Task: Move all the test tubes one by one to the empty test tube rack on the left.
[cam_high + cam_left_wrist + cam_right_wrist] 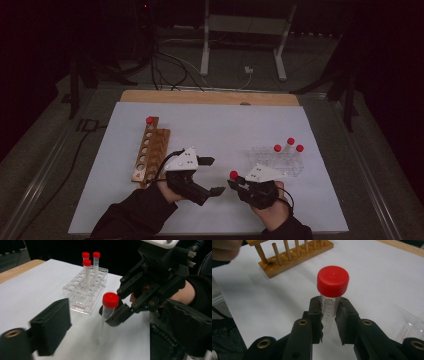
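My right gripper (233, 183) is shut on a clear tube with a red cap (233, 175), held upright just above the white sheet. In the right gripper view the pads (315, 312) press the tube (332, 282) below its cap. The left gripper view has that same tube (110, 301) straight ahead, in the right gripper (113, 317). My left gripper (212, 175) stands open a little to the left of the tube, jaws wide apart with nothing between them. One of its fingers (51, 327) shows blurred at the lower left.
A wooden rack (150, 150) lies left of the left gripper, with one red-capped tube (149, 120) at its far end. A clear plastic rack (280, 164) with three red-capped tubes (290, 141) stands behind the right gripper. A white sheet (215, 125) covers the table.
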The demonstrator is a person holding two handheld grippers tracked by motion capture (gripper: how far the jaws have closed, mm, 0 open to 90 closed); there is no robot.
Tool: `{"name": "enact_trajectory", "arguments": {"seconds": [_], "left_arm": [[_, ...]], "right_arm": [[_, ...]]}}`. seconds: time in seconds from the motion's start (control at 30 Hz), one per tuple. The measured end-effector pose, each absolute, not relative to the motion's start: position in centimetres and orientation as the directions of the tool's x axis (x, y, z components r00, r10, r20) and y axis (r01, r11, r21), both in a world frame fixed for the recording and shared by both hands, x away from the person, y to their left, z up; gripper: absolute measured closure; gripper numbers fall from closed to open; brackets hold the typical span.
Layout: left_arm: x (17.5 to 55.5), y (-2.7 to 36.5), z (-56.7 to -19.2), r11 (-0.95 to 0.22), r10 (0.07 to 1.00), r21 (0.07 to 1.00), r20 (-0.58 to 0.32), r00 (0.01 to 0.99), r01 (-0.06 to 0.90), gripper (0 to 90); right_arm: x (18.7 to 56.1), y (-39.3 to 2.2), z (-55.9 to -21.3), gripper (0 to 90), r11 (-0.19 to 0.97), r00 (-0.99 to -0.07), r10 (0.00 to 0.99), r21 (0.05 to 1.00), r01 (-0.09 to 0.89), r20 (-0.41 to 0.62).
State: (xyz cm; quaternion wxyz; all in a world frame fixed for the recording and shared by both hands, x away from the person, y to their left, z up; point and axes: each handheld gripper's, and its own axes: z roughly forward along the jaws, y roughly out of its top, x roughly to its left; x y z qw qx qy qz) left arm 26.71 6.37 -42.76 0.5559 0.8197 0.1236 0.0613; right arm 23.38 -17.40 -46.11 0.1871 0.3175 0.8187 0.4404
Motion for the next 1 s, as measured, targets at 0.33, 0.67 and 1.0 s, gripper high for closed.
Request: {"name": "enact_trajectory", "arguments": {"seconds": [0.33,0.67,1.0], "left_arm": [[27.4,4.8,-43.3,-0.352,0.261,0.927,-0.035,0.965,0.129,22.9],[27.6,3.7,-43.9,-0.384,0.278,0.917,0.002,0.960,0.110,47.0],[27.5,3.3,-44.3,-0.399,0.257,0.913,0.024,0.966,0.084,63.5]], "right_arm": [[23.2,-17.2,-46.1,74.6,0.416,-0.736,0.676,0.841,0.347,-0.031],[23.1,-17.2,-46.0,74.6,0.416,-0.741,0.671,0.840,0.347,-0.027],[23.0,-17.3,-45.9,74.6,0.413,-0.740,0.672,0.841,0.349,-0.022]]}}
